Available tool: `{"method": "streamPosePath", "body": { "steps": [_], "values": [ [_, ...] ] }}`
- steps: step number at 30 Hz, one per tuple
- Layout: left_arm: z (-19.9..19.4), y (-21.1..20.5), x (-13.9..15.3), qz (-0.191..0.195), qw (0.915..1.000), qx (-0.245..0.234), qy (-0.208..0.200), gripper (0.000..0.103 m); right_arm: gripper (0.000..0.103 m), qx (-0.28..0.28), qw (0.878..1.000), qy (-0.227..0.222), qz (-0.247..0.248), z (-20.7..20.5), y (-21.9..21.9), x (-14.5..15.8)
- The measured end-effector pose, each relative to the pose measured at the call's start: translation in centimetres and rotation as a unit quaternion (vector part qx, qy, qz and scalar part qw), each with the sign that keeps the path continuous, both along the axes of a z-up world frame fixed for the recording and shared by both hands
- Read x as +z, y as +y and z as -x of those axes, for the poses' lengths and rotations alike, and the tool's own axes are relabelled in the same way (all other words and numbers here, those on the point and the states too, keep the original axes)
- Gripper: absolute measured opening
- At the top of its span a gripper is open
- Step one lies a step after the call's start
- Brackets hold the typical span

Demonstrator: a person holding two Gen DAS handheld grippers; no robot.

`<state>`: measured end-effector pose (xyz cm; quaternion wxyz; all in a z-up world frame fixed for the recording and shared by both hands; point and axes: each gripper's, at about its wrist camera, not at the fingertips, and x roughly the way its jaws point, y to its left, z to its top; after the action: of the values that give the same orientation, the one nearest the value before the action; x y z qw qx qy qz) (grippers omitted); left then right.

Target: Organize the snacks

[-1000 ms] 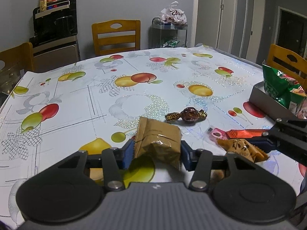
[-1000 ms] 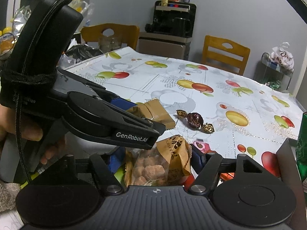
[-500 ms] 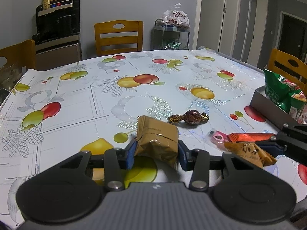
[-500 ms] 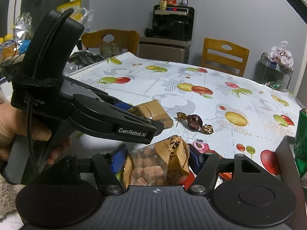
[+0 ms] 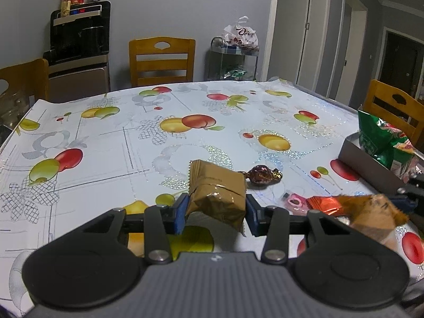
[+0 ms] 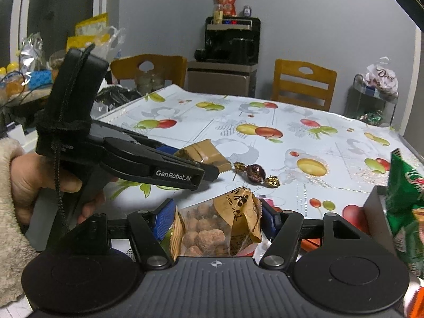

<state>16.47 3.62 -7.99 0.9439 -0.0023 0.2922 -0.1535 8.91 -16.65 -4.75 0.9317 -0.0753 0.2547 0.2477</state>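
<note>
Fruit-print tablecloth (image 5: 106, 143) below: left gripper (image 5: 216, 212) pinches a crinkled gold packet (image 5: 217, 193) above it; right gripper (image 6: 216, 222) clamps a clear peanut bag (image 6: 212, 228), tan top folded.

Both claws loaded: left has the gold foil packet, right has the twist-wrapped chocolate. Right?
Partly. The left claw does grip the gold foil packet. The right claw grips a clear nut packet; the right wrist view shows the twist-wrapped chocolate lying on the table.
</note>
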Motion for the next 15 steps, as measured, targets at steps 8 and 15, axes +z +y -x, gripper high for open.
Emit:
{"method": "streamPosePath", "body": {
  "steps": [8, 15],
  "values": [
    [0.5, -0.7, -0.1, -0.023, 0.9997, -0.008, -0.005, 0.042, 0.065, -0.008, 1.0, 0.002, -0.005, 2.3, -2.7, 0.8],
    [1.9, -1.9, 0.5, -0.045, 0.9988, 0.019, 0.007, 0.042, 0.065, -0.003, 1.0, -0.005, -0.021, 4.7, -5.4, 1.8]
  ]
}}
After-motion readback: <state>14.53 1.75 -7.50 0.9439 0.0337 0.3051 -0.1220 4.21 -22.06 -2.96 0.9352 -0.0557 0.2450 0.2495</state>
